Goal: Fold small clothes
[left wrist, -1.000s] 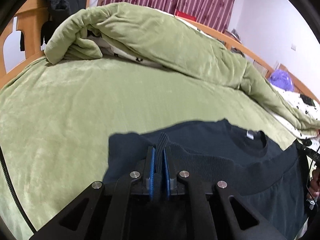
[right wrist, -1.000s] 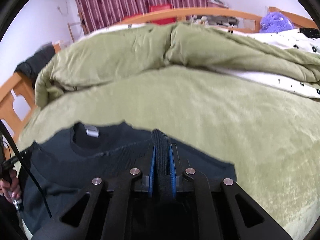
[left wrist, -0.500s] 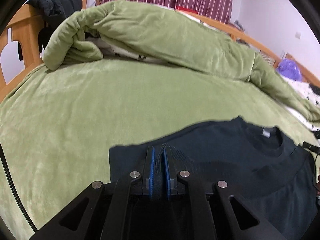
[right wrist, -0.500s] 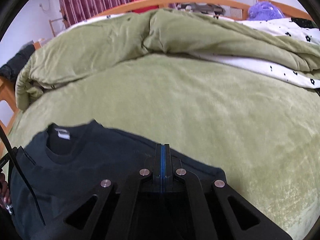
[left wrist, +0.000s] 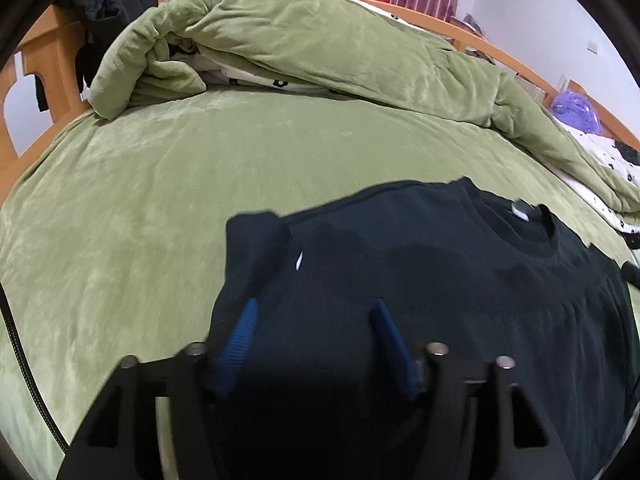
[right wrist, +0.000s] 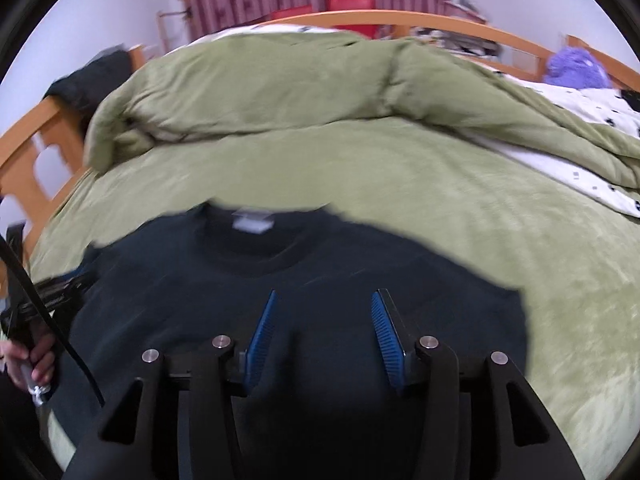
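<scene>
A dark sweater [left wrist: 460, 280] lay spread flat on a bed's green blanket [left wrist: 160, 184], directly beneath and ahead of both tongs, its round collar [right wrist: 256, 248] and white neck label [right wrist: 254, 222] pointing away from them. The left tongs [left wrist: 314, 324] were opening, blue pads [left wrist: 240, 332] parted and released, with the fabric lying loose under the gap and a folded sleeve [left wrist: 252, 252] just ahead on the left side. The right tongs [right wrist: 324, 316] were likewise opening, pads clear of the cloth, gripping nothing. Beyond the sweater a bunched green duvet [right wrist: 280, 92] was heaped across the far side of the bed. At the left edge of the right view, a person's hand [right wrist: 34, 360] held the other handle.
</scene>
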`<state>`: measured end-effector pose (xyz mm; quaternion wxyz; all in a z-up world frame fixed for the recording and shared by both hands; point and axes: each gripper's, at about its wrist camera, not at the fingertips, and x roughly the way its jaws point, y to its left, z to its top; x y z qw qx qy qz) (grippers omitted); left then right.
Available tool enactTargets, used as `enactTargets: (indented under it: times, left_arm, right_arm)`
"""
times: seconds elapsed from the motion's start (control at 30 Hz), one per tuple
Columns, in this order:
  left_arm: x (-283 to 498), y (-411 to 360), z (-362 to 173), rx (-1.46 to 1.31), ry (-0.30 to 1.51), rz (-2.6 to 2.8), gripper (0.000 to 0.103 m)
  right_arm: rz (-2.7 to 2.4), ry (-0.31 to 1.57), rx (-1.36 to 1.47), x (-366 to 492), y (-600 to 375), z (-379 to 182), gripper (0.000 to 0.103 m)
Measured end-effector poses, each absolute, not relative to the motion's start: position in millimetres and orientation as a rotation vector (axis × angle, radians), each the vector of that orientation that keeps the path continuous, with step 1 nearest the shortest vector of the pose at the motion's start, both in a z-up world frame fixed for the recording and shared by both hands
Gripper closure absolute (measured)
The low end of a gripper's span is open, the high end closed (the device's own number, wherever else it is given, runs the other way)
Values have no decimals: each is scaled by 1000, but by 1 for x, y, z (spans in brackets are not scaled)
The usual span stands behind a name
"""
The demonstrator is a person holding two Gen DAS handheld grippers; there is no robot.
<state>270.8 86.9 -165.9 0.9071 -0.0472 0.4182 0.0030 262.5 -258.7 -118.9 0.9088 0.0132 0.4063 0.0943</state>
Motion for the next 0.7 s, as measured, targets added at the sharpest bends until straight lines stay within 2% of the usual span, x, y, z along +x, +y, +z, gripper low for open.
enactTargets:
  times: [0.4,0.7]
  left_arm:
    - [196,109,-160,-110,858,58,40]
    - [150,126,-170,-129,882,73,40]
  right_arm:
    - [132,894,49,230,-181,-166,55]
    - [68,860,-39,194,-167,-172,51]
